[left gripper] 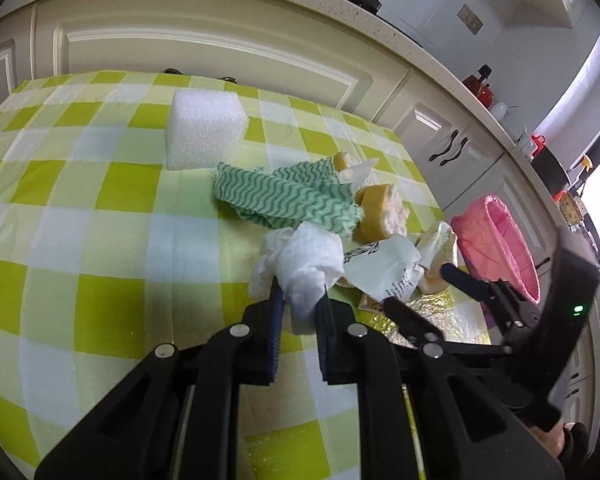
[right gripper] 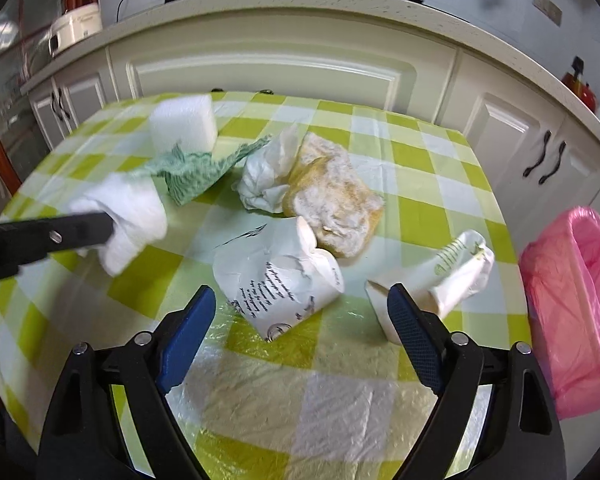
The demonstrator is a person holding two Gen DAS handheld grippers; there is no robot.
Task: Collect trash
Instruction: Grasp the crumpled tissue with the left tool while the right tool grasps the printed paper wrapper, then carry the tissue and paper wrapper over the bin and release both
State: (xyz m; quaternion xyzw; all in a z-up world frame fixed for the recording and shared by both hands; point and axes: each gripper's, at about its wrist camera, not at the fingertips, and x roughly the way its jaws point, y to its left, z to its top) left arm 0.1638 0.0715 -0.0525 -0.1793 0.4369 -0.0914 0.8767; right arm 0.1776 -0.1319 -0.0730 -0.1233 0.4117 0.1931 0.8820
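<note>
My left gripper (left gripper: pixel 300 300) is shut on a crumpled white tissue (left gripper: pixel 304 264), held just above the checked table; the tissue also shows in the right wrist view (right gripper: pixel 132 216). My right gripper (right gripper: pixel 300 312) is open and empty, its jaws either side of a crushed white paper cup with print (right gripper: pixel 284 280). A second crushed cup (right gripper: pixel 452 276) lies beside its right finger. Behind lie a yellow sponge (right gripper: pixel 332 204), another tissue (right gripper: pixel 268 176), a green wavy cloth (right gripper: pixel 192 172) and a white foam block (right gripper: pixel 182 124). A bin with a pink liner (right gripper: pixel 576 300) stands off the table's right edge.
The table (right gripper: pixel 420 184) has a green and white checked cloth under clear plastic. Cream kitchen cabinets (right gripper: pixel 268 72) and a speckled counter run behind it. The right gripper shows in the left wrist view (left gripper: pixel 440 292) close beside the left one.
</note>
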